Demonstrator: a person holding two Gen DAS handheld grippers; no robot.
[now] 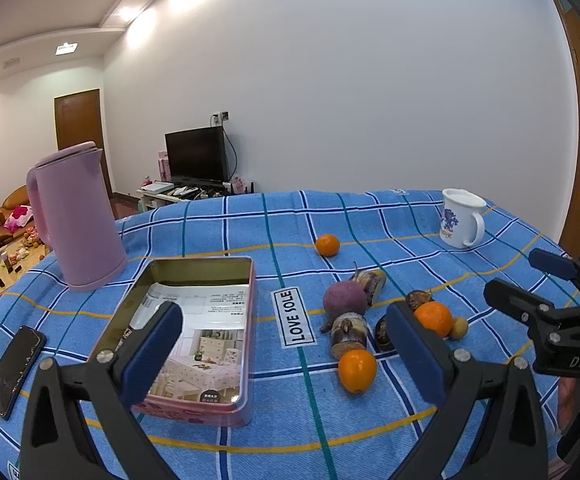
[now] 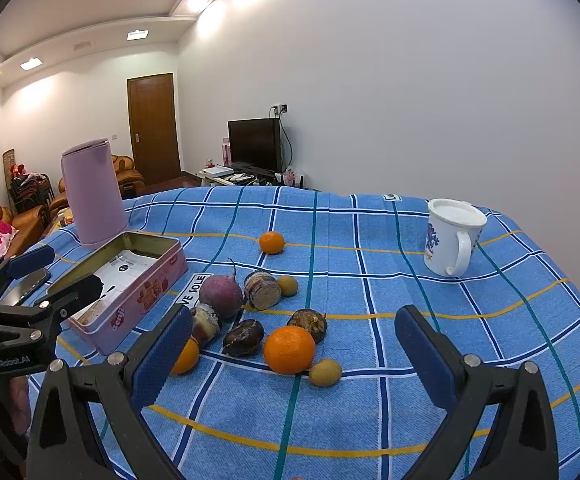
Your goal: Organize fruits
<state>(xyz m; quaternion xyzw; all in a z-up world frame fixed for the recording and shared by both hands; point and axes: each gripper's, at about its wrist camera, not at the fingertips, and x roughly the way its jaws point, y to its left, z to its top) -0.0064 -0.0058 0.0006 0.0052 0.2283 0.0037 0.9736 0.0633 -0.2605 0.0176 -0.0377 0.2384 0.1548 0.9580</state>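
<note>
Blue checked cloth (image 2: 370,408) covers the table in a white-walled room. Nearest, the left gripper (image 1: 285,354) and the right gripper (image 2: 294,360) both hang above the cloth with fingers spread wide, holding nothing. Between them lies the cluster of fruits: a large orange (image 2: 289,349) with a small yellow-brown fruit (image 2: 325,372) touching it, another orange (image 1: 357,371) to the left, two dark chestnut-like pieces (image 2: 243,337), two cut cane sections (image 2: 262,290) and a purple round root (image 2: 220,296). Just left of the cluster sits an open pink tin (image 1: 225,400) with printed paper inside, and a phone (image 1: 13,372) lies beyond its left side. Farther back, a lone small orange (image 2: 271,242) rests well apart, a pink kettle (image 1: 75,220) stands behind the tin, and a white mug (image 2: 452,236) stands at the far right.
</note>
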